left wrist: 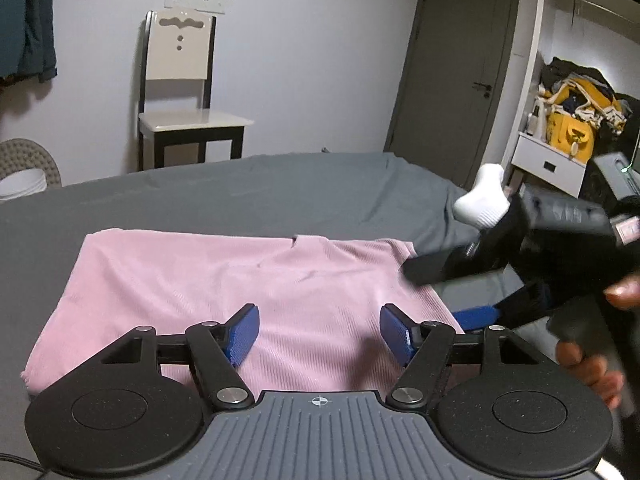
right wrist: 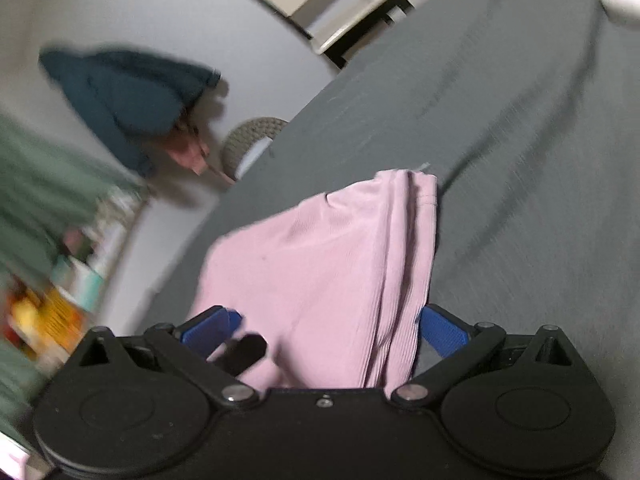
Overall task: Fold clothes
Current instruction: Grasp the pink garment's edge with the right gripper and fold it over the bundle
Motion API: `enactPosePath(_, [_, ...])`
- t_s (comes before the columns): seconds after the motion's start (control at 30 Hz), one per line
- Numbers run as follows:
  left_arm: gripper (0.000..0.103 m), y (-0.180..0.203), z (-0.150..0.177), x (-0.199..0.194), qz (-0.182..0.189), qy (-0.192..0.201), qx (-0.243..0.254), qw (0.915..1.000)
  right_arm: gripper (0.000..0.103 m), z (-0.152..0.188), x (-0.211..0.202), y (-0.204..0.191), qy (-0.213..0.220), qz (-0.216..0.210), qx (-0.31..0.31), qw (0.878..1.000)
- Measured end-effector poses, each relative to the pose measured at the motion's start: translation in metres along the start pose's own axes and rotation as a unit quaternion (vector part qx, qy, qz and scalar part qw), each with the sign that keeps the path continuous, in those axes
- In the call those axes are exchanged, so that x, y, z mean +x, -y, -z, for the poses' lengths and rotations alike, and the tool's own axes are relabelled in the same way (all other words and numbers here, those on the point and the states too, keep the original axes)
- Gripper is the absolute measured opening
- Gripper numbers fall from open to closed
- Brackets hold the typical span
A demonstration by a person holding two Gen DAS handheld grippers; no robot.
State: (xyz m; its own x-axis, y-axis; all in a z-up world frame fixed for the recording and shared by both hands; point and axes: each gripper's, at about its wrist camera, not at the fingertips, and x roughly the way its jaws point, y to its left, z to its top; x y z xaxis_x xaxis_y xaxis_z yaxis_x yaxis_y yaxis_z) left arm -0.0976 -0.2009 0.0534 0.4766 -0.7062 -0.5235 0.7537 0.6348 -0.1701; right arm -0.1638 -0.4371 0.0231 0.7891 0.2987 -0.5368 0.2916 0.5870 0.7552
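Blur smears right gripper (right wrist: 324, 330) over pink garment (left wrist: 240, 280).

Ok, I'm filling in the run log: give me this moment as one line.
stage: folding | pink garment on grey bed | left gripper open above it | right gripper open at right edge

A pink shirt (left wrist: 240, 280) (finely ribbed) is seen on a grey sheet (left wrist: 240, 192); blue pads (left wrist: 242, 334) are carried by black grippers.

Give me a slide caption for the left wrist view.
Left gripper open above a folded pink ribbed garment on the grey bedsheet, right gripper open at the garment's edge.
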Motion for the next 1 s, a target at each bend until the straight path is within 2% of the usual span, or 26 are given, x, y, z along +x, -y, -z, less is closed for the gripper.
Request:
enactPosePath(0.03, [0.078, 0.0, 0.001, 0.002, 0.001, -0.003, 0.0, 1.0, 0.103, -0.003, -0.002, 0.009, 0.0, -0.018, 0.035, 0.999])
enactPosePath(0.07, [0.08, -0.001, 0.002, 0.004, 0.002, -0.007, -0.001, 1.0, 0.103, -0.005, -0.004, 0.018, 0.002, -0.032, 0.071, 0.997])
enactPosePath(0.13, [0.081, -0.001, 0.004, 0.008, 0.003, -0.014, -0.001, 0.9999, 0.102, -0.007, -0.007, 0.026, 0.005, -0.037, 0.097, 0.995])
enactPosePath(0.2, [0.088, -0.002, 0.005, 0.012, 0.005, -0.021, -0.002, 0.9998, 0.102, -0.007, -0.008, 0.023, -0.005, -0.024, 0.081, 0.996])
enactPosePath(0.3, [0.091, -0.002, 0.008, 0.017, 0.008, -0.031, -0.003, 0.9995, 0.102, -0.005, -0.007, 0.013, -0.024, -0.002, 0.043, 0.999])
enactPosePath(0.37, [0.095, -0.02, 0.004, 0.018, 0.045, -0.026, -0.069, 0.9963, 0.103, -0.004, -0.004, 0.011, -0.026, 0.001, 0.03, 0.999])
enactPosePath(0.43, [0.097, -0.038, 0.003, 0.019, 0.084, -0.017, -0.12, 0.9891, 0.103, -0.003, -0.001, 0.008, -0.028, 0.004, 0.016, 0.999])
enactPosePath(0.5, [0.097, -0.045, 0.003, 0.018, 0.098, -0.011, -0.142, 0.9849, 0.1, -0.002, 0.002, 0.005, -0.03, 0.007, 0.003, 1.0])
enactPosePath(0.53, [0.097, -0.049, 0.003, 0.017, 0.105, -0.009, -0.152, 0.9827, 0.096, -0.003, 0.003, 0.004, -0.027, 0.009, -0.001, 1.0])
enactPosePath(0.67, [0.097, -0.035, 0.004, 0.009, 0.082, 0.019, -0.131, 0.9878, 0.083, -0.006, 0.002, 0.003, -0.016, 0.017, -0.008, 1.0])
enactPosePath(0.73, [0.097, -0.021, 0.004, 0.003, 0.077, 0.052, -0.095, 0.9911, 0.081, -0.006, 0.001, 0.004, -0.011, 0.018, -0.004, 1.0])
enactPosePath(0.83, [0.097, -0.006, 0.003, 0.006, 0.086, 0.069, -0.051, 0.9926, 0.078, -0.005, 0.0, 0.008, -0.008, 0.014, 0.007, 1.0])
enactPosePath(0.93, [0.097, -0.005, 0.004, 0.027, 0.065, 0.023, -0.06, 0.9958, 0.078, -0.005, 0.001, 0.009, -0.009, 0.011, 0.011, 1.0])
enactPosePath(1.0, [0.097, -0.003, 0.009, 0.038, 0.054, 0.017, -0.056, 0.9968, 0.078, -0.005, 0.002, 0.008, -0.009, 0.013, 0.009, 1.0])
